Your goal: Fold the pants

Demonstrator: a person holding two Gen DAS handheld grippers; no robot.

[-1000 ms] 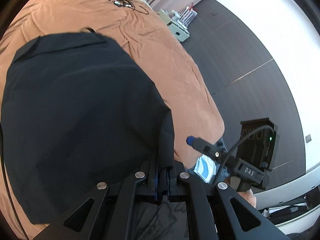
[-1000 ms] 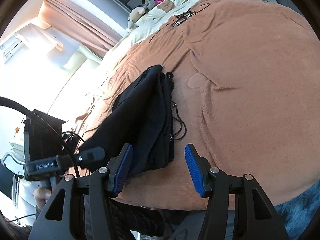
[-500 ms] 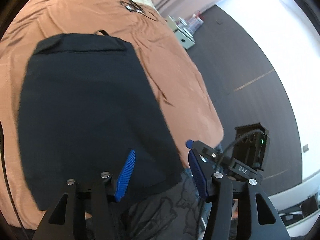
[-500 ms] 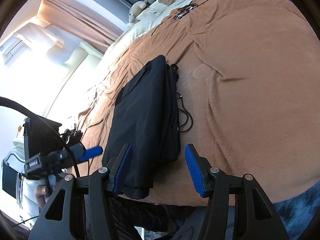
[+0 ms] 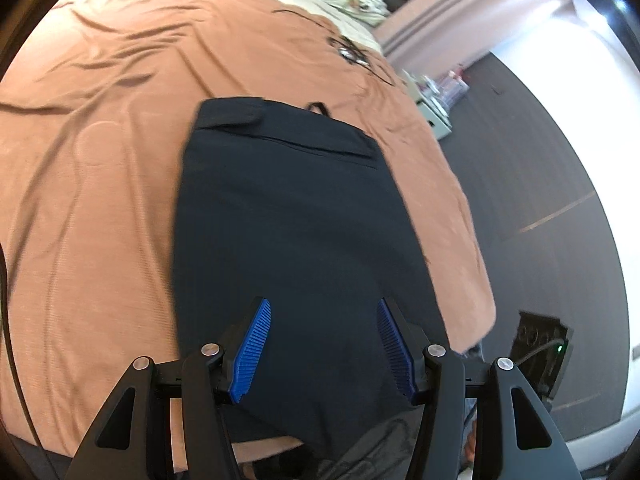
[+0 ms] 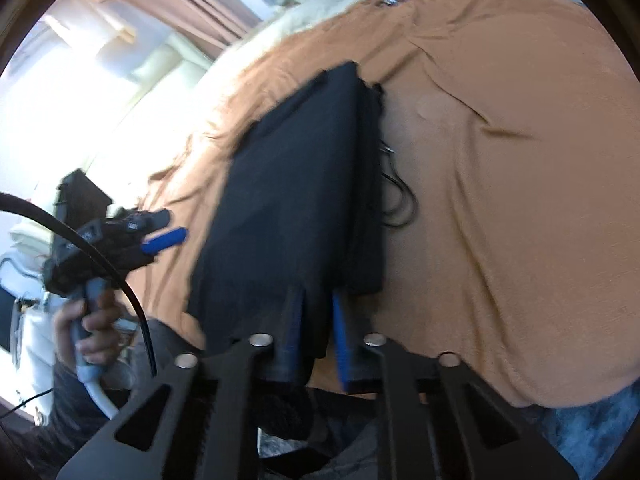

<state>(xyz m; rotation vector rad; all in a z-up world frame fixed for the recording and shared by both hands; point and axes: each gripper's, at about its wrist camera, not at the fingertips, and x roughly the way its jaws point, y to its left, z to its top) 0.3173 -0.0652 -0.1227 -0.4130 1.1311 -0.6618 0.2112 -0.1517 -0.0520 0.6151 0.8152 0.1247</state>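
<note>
Right claw (image 6: 318, 332) tight on pants (image 6: 296, 208)

In your right wrist view, the right gripper (image 6: 316, 334) has just been closing, and its blue pads (image 6: 339, 332) now pinch the near edge of the folded black pants (image 6: 296, 200). The pants lie on the orange-brown bedspread (image 6: 500, 200), with a thin black cord (image 6: 400, 204) just beside their right edge. Your left hand (image 6: 86, 328) holds the left gripper (image 6: 164, 238) beside the pants' left edge, apart from the cloth.
</note>
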